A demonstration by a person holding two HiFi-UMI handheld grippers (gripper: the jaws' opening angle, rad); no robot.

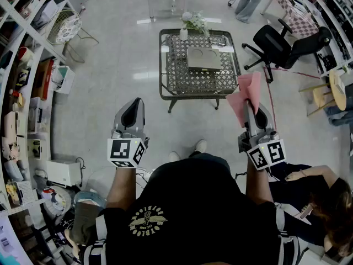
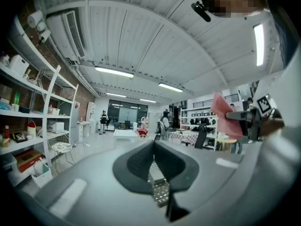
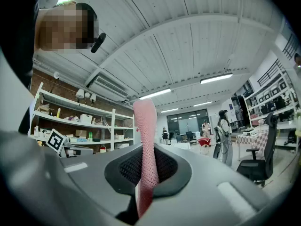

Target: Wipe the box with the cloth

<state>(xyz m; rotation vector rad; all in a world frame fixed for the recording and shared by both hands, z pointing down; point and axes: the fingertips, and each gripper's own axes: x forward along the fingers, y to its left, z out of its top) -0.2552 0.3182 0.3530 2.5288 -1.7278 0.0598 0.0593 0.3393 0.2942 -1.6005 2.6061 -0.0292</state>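
A flat grey box [image 1: 204, 58] lies on a dark lattice coffee table [image 1: 182, 84] across the floor, well ahead of both grippers. My right gripper [image 1: 250, 108] is shut on a pink cloth [image 1: 246, 94], which sticks up out of its jaws. In the right gripper view the cloth [image 3: 146, 145] runs as a strip between the closed pads. My left gripper [image 1: 132, 106] is held up at the left, its jaws together on nothing. The left gripper view shows its pads [image 2: 141, 161] meeting, with the pink cloth [image 2: 225, 119] off to the right.
A small vase with a plant [image 1: 187, 26] stands on the table's far edge. A black office chair [image 1: 276, 46] is to its right. Shelving [image 1: 22, 93] lines the left wall. A person [image 1: 317, 200] sits at the lower right. A wooden stool [image 1: 336, 90] stands at the right.
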